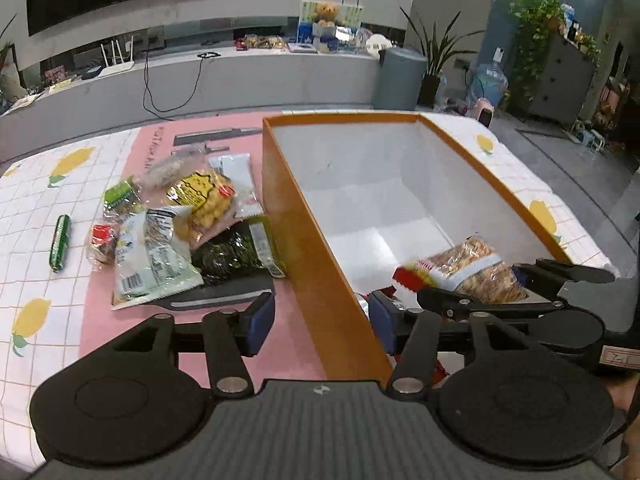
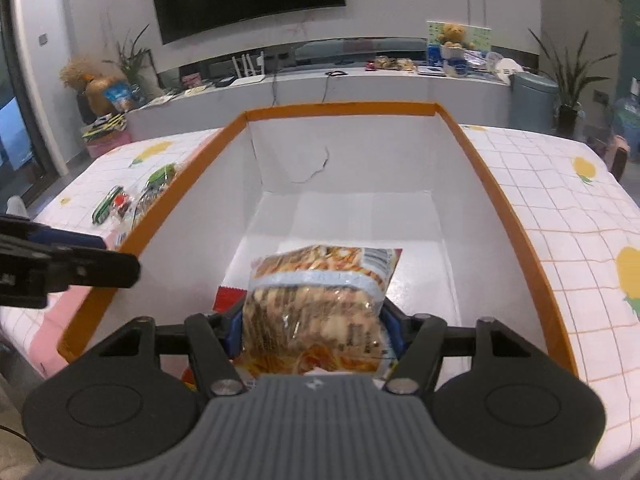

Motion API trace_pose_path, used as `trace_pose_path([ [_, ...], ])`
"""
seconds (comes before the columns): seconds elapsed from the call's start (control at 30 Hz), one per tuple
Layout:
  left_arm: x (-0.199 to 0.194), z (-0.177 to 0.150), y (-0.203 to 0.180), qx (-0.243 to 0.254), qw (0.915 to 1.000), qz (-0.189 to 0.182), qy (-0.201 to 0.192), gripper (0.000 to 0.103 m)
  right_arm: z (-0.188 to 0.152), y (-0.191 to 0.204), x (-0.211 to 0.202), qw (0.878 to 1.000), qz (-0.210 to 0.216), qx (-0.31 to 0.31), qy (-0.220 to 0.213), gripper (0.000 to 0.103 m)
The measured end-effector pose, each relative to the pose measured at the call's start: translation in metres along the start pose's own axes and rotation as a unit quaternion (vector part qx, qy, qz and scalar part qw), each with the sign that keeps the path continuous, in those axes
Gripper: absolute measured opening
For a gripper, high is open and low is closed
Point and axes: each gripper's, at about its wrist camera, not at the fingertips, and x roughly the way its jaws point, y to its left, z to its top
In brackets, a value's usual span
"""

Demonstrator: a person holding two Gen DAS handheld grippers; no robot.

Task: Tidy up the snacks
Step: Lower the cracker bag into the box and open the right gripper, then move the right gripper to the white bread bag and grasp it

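An orange box with a white inside stands on the table, also seen in the right wrist view. My right gripper is low inside it with a clear bag of brown biscuits between its blue pads, both pads against the bag's sides. Beside the bag lies a red packet. My left gripper is open and straddles the box's left wall, holding nothing. Left of the box lies a pile of snacks: a yellow bag, a white-green bag, a dark green pack and a green tube.
The snacks rest on a pink mat over a white lemon-print tablecloth. Behind the table runs a long grey counter with cables and a teddy bear. A grey bin and potted plants stand at the right.
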Motion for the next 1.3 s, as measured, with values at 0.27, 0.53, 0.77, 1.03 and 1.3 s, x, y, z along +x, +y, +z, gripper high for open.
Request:
trace_pose_path([
  [0.27, -0.027, 0.000, 0.033, -0.037, 0.9990, -0.017, -0.020, 0.068, 0.005, 0.021, -0.030, 0.997, -0.049, -0.035, -0.039, 0.096],
  [0.53, -0.058, -0.012, 0.083, -0.073, 0.9967, 0.004, -0.037, 0.068, 0.022, 0.059, -0.072, 0.993, -0.042, -0.036, -0.103, 0.100],
  [0.77, -0.079, -0.028, 0.133, -0.079, 0.9944, 0.053, -0.046, 0.068, 0.025, 0.122, -0.085, 0.989, -0.018, -0.085, -0.119, 0.100],
  [1.03, -0.074, -0.050, 0.185, -0.128, 0.9892, 0.059, -0.040, 0.068, 0.008, 0.184, -0.075, 0.984, 0.012, -0.154, -0.087, 0.100],
  [1.3, -0.039, -0.070, 0.228, -0.188, 0.9813, 0.040, 0.010, 0.068, -0.012, 0.226, -0.023, 0.975, 0.022, -0.212, -0.062, 0.100],
])
